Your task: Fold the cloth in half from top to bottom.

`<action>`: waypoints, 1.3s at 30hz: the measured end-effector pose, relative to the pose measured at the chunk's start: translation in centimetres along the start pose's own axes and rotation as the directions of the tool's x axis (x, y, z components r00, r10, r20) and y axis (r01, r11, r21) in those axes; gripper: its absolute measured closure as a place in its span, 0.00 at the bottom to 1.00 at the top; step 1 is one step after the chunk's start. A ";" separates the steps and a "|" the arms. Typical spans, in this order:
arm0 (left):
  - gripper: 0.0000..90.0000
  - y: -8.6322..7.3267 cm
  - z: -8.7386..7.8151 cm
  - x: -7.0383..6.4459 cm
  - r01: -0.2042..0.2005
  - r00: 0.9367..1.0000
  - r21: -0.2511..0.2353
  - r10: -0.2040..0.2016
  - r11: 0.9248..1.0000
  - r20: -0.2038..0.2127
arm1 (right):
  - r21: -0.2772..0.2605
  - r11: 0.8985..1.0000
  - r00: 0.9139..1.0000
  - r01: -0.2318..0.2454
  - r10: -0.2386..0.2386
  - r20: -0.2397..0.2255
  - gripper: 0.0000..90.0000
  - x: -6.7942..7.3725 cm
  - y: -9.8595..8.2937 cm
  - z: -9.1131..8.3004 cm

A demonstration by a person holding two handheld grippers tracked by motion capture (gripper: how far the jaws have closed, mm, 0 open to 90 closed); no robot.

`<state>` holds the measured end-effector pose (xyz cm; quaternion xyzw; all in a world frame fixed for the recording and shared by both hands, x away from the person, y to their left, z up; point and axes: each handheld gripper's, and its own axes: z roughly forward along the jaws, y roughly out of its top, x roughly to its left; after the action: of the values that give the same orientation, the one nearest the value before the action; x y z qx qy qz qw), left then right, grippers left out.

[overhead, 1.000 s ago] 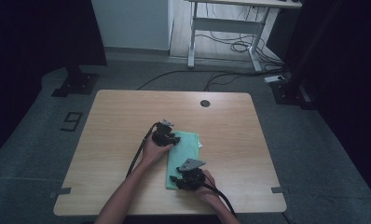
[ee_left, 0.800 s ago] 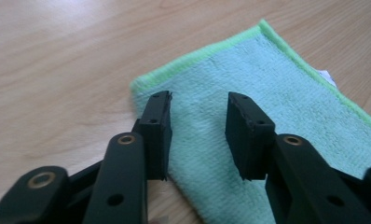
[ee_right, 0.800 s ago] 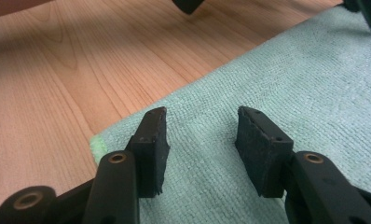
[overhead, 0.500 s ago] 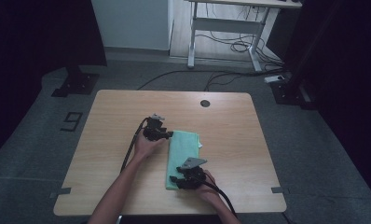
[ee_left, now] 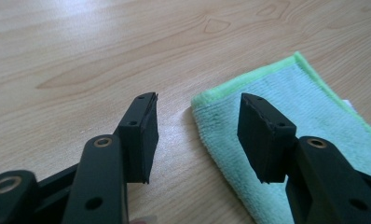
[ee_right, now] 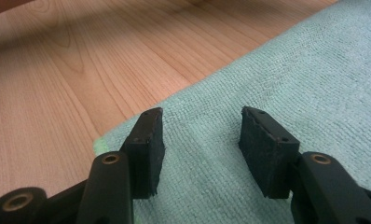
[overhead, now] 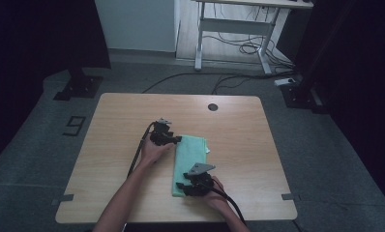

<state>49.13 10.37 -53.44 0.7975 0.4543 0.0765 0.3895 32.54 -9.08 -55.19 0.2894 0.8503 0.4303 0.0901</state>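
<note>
The wooden tabletop (overhead: 118, 145) takes up the middle of the high view, a pale rectangle with a small dark round grommet (overhead: 212, 107) near its far edge at about 12 o'clock. On it, a little toward 6 o'clock from the centre, lies a folded green cloth (overhead: 190, 154), flat and long, its length running from 12 toward 6 o'clock. The left gripper (overhead: 173, 139) sits at the cloth's far corner on the 9 o'clock side, with the person's left hand (overhead: 154, 152) behind it on bare wood. In the left gripper view that gripper (ee_left: 197, 126) has its jaws wide apart and holds nothing; one jaw stands over the wood and the other over the cloth (ee_left: 286, 107), with the cloth's corner and its brighter green hem lying between them. The right gripper (overhead: 181, 188) is at the cloth's near end, around 6 o'clock, held by the right hand (overhead: 214, 191). In the right gripper view its jaws (ee_right: 200, 135) are likewise spread wide and empty, both low over the cloth (ee_right: 291, 70) near its edge, with bare wood off toward 9 o'clock.
</note>
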 end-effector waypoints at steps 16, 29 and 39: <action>0.66 0.5 1.6 -1.6 -0.078 0.994 0.054 0.082 0.995 -0.073 | 0.001 1.000 1.000 -0.005 0.005 -0.002 0.57 -0.1 -0.2 -0.3; 0.96 0.6 -0.2 -1.4 -0.089 0.994 -0.045 0.091 0.995 0.058 | -0.001 1.000 1.000 -0.014 0.014 -0.004 0.60 -0.4 -0.2 -0.3; 0.97 1.1 -1.7 -2.4 -0.143 0.986 -0.085 0.149 0.986 0.069 | 0.021 0.999 0.999 -0.034 0.035 -0.020 0.56 -0.5 0.2 -0.3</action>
<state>47.68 9.09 -50.94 0.8149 0.3764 0.0928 0.4310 32.96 -9.49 -54.88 0.3007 0.8505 0.4257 0.0710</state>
